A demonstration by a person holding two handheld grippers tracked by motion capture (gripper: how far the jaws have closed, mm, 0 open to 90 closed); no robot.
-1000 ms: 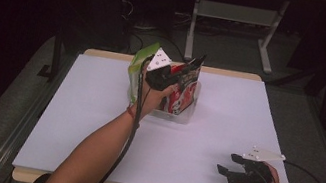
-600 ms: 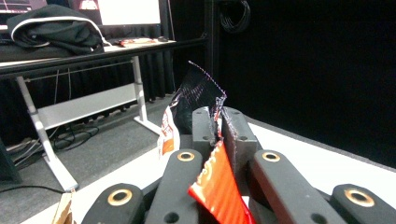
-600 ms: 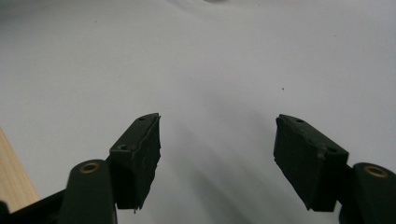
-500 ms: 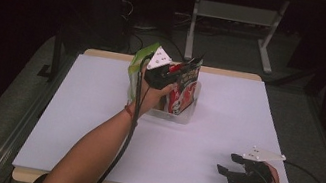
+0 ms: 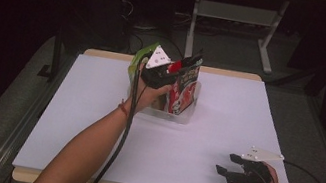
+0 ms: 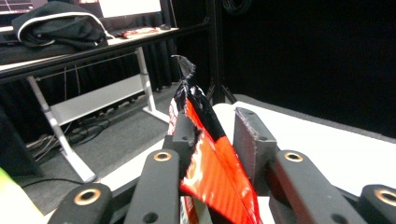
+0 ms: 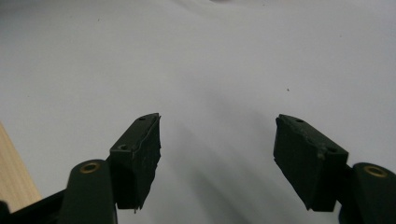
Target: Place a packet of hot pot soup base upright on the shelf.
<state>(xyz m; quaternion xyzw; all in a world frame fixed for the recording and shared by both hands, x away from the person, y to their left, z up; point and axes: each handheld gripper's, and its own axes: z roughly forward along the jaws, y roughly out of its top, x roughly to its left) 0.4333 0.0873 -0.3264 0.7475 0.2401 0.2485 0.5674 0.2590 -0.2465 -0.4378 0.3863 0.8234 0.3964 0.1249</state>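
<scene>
Two claws | left (image 5: 173,69) just opening round red packet (image 6: 210,163) | right (image 5: 229,164) agape, idle

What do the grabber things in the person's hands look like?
Both are black. The left gripper and the right gripper each carry a pale grey three-cornered plate on top and trail a black cable. The fingers are chunky black blocks on arms with brass-coloured rivets. The arms are bare; a thin red band circles the left wrist.

Both forearms are bare, with a thin red band (image 5: 123,108) at the left wrist. Each black claw, left (image 5: 167,72) and right (image 5: 230,165), carries a grey three-cornered plate, brass-ringed screw holes and a trailing black cable (image 5: 124,130).
</scene>
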